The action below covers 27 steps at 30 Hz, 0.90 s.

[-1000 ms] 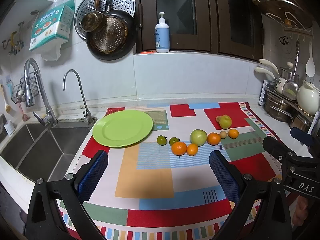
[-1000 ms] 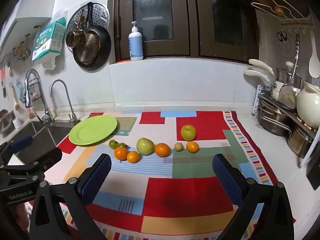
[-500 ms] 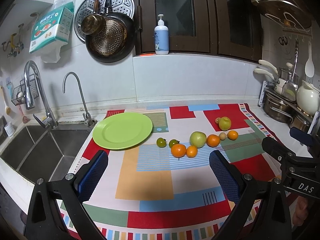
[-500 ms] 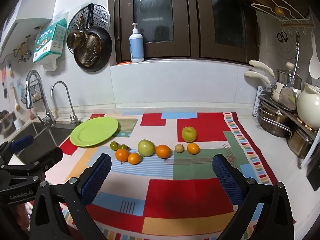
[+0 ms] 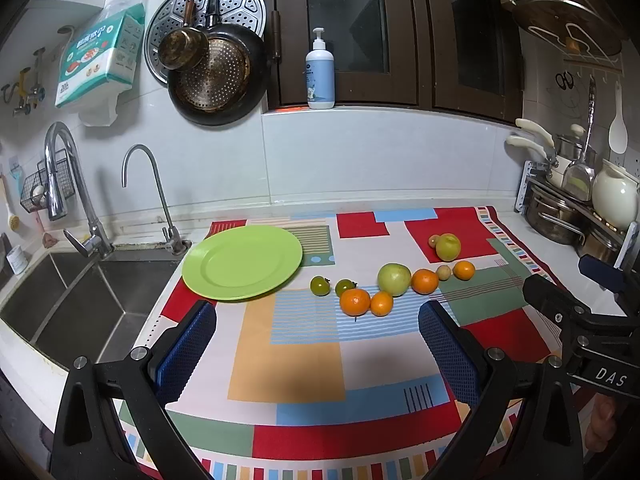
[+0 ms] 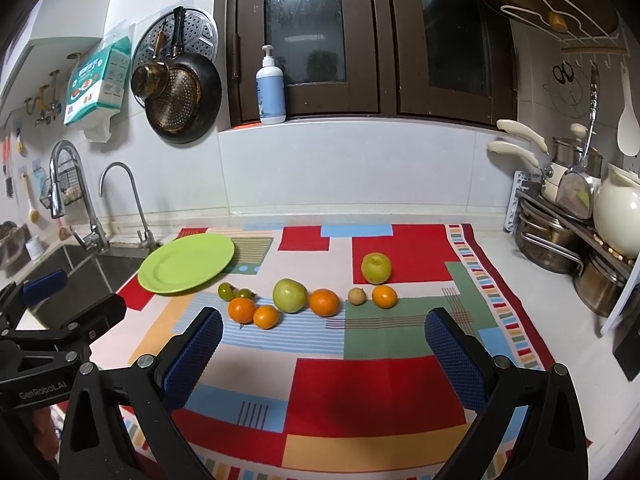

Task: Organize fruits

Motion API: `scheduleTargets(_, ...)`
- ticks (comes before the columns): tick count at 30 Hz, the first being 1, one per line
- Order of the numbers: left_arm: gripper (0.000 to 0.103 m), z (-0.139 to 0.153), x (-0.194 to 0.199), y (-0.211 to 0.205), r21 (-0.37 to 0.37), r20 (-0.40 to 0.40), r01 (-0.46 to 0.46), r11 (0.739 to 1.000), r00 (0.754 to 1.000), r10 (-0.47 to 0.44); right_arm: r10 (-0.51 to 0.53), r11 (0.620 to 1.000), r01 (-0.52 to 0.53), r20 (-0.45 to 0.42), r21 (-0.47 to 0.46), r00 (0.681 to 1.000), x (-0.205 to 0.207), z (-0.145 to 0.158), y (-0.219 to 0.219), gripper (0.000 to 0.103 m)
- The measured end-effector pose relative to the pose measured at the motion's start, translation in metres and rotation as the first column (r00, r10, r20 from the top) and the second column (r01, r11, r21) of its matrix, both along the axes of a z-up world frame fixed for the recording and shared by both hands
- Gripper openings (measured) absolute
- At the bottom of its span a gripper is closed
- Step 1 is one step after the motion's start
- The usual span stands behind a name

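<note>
- Fruits lie loose on the patterned cloth (image 6: 376,384), in a rough row across its middle, none on the plate.
- patterned cloth: covers the counter from the sink edge to the pot rack, colour blocks, striped border.
- sink (image 5: 72,312): steel, off the cloth's left edge, two taps behind it.
- left gripper (image 5: 316,344): jaws spread wide, nothing between them, above the cloth's near edge. Blue pads.
- right gripper (image 6: 324,344): also released, jaws wide apart and empty, above the near edge, right of the left one.
- green plate (image 5: 242,262): bare, at the cloth's far-left corner, overhanging toward the sink.
- large green fruit (image 6: 290,295): middle of the row.
- yellow-green fruit (image 6: 376,267): set back from the row, on the red block toward the far-right corner; in the left wrist view a tiny brown fruit (image 5: 433,241) touches its left side.
- oranges: four. Two touching at the row's left, big orange (image 6: 241,310) and small orange (image 6: 266,316); middle orange (image 6: 324,302) just right of the large green fruit; right orange (image 6: 384,297) at the row's right end.
- two small green tomatoes (image 6: 227,291): side by side, between the plate and the left oranges.
- small tan fruit (image 6: 356,296): just left of the right orange.
</note>
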State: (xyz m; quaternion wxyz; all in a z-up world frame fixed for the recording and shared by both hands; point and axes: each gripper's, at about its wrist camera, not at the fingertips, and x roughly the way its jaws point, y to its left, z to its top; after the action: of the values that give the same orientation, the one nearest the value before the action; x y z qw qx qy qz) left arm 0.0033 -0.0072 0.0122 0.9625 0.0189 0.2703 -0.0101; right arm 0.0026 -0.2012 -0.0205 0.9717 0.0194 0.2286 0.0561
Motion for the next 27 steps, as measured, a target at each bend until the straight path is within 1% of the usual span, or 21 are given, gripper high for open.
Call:
scheduleTargets(4, 0.103, -0.001, -0.001, 0.001, -0.031, 0.003, 0.000, 1.000, 1.000, 0.000, -0.001, 1.000, 0.001, -0.004, -0.002, 1.000, 0.002, 0.000, -0.001, 0.102)
scheduleTargets(5, 0.103, -0.001, 0.001, 0.001, -0.025, -0.014, -0.001, 1.000, 1.000, 0.001, -0.002, 1.000, 0.002, -0.003, -0.002, 1.000, 0.003, 0.000, -0.001, 0.102)
scheduleTargets(7, 0.103, -0.003, 0.004, -0.002, -0.002, -0.026, -0.006, 1.000, 1.000, 0.006, -0.002, 1.000, 0.002, -0.007, -0.003, 1.000, 0.003, 0.000, -0.001, 0.102)
scheduleTargets(8, 0.103, -0.006, 0.006, -0.003, 0.035, -0.042, -0.007, 0.999, 0.999, 0.008, -0.002, 1.000, 0.002, -0.009, -0.003, 1.000, 0.004, -0.001, -0.001, 0.102)
scheduleTargets(9, 0.103, -0.008, 0.008, -0.003, 0.059, -0.040, -0.008, 0.998, 0.999, 0.010, -0.003, 1.000, 0.003, -0.011, -0.002, 1.000, 0.005, -0.003, -0.002, 0.102)
scheduleTargets(13, 0.103, -0.015, 0.014, -0.003, 0.063, -0.031, -0.002, 0.998, 1.000, 0.004, -0.003, 1.000, 0.003, -0.020, -0.009, 1.000, 0.014, -0.007, -0.001, 0.102)
scheduleTargets(15, 0.103, -0.020, 0.018, -0.003, 0.088, -0.020, -0.005, 0.996, 1.000, 0.007, -0.002, 1.000, 0.002, -0.025, -0.015, 1.000, 0.018, -0.010, 0.002, 0.102)
scheduleTargets(16, 0.103, -0.022, 0.020, -0.003, 0.109, -0.036, -0.005, 0.994, 0.999, 0.009, 0.000, 1.000, 0.000, -0.028, -0.015, 1.000, 0.021, -0.012, 0.002, 0.102)
scheduleTargets(18, 0.103, -0.025, 0.025, -0.001, 0.102, -0.040, -0.004, 0.995, 0.999, 0.008, 0.004, 1.000, -0.004, -0.032, -0.016, 0.999, 0.026, -0.014, 0.004, 0.102)
scheduleTargets(19, 0.103, -0.027, 0.028, -0.001, 0.121, -0.043, -0.001, 0.993, 0.999, 0.006, 0.007, 1.000, -0.008, -0.035, -0.019, 0.999, 0.031, -0.016, 0.005, 0.102)
scheduleTargets(21, 0.103, -0.031, 0.035, 0.000, 0.102, -0.055, 0.006, 0.995, 0.998, 0.000, 0.012, 1.000, -0.013, -0.042, -0.026, 0.999, 0.038, -0.019, 0.008, 0.102)
scheduleTargets(24, 0.103, -0.036, 0.045, -0.002, 0.117, -0.052, 0.008, 0.993, 0.999, -0.002, 0.023, 0.999, -0.025, -0.056, -0.027, 0.998, 0.051, -0.024, 0.010, 0.102)
scheduleTargets(27, 0.103, -0.042, 0.059, -0.004, 0.105, -0.070, 0.021, 0.994, 0.997, -0.014, 0.031, 0.999, -0.034, -0.071, -0.032, 0.997, 0.067, -0.030, 0.011, 0.102)
